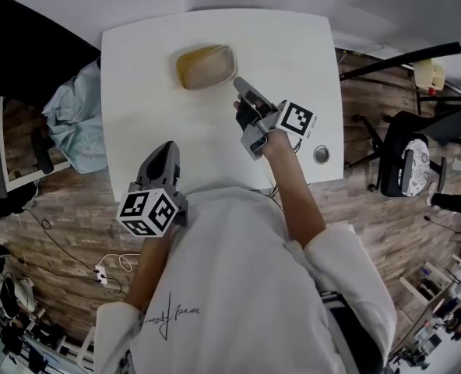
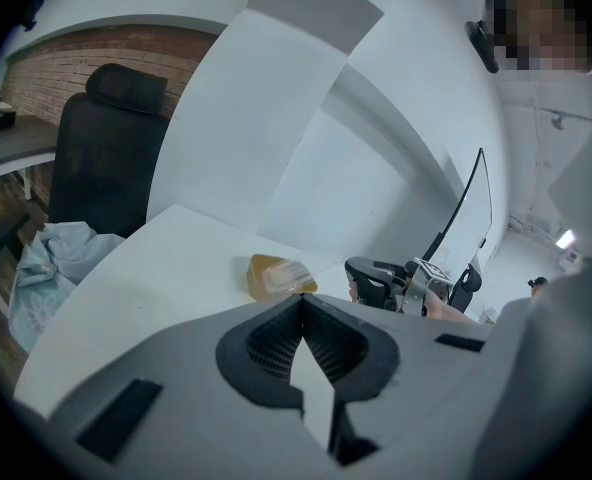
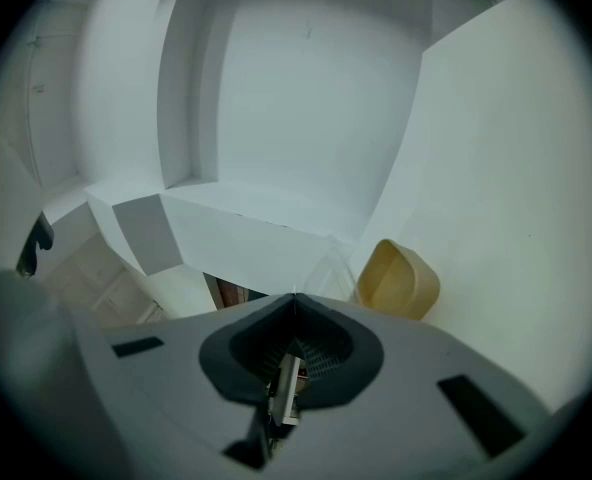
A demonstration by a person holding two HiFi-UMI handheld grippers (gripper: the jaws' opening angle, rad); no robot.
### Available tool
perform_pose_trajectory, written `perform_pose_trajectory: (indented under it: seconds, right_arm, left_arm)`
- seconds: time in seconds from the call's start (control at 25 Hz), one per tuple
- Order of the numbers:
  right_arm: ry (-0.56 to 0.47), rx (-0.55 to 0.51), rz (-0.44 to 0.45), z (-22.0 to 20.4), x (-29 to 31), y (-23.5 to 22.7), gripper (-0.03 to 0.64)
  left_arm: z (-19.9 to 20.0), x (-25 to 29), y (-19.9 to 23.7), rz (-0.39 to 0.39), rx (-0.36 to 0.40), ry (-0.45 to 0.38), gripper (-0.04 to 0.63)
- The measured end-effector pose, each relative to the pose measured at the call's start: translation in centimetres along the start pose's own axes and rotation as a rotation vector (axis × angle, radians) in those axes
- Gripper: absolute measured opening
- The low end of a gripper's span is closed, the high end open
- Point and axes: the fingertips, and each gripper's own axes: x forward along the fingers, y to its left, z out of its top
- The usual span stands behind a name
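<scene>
On the far half of a white surface (image 1: 137, 92), items listed by size.

1. Surface: square with rounded corners, set over a wood-plank floor.
2. Cloth (image 1: 79, 119): a pale blue heap on a seat off the surface's left edge, clear of everything else listed.
3. Right hand-held gripper (image 1: 238, 82): held over the middle of the surface and pointing away from the person and slightly left. Jaws clenched, tips meeting, nothing gripped between them.
4. Left hand-held gripper (image 1: 167, 146): low at the near edge, close to the person's body. Jaws clenched, tips meeting, with only bare surface showing through the gap behind them.
5. Yellow tub (image 1: 205, 66): a rounded oblong resting flat near the far edge. Its long axis runs across the surface from left to right, roughly square to the right hand-held gripper's line.
   - It lies ahead and a little left of the right jaw tips, which sit just beside its right end; contact cannot be confirmed.
   - The left hand-held gripper is well apart from it, so the right is the nearer one.
6. Round metal fitting (image 1: 321, 154): small, set in the surface near its right edge.
</scene>
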Motion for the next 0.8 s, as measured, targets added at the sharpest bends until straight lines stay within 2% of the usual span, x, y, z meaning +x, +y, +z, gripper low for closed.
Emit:
perform_pose_trajectory:
  seconds: [0.8]
  right_arm:
    - [-0.005,-0.013,0.046,0.0,-0.8,2.4,0.012]
  left_arm:
    - [0.1,-0.3,-0.4,-0.018,-0.006,-0.026,0.008]
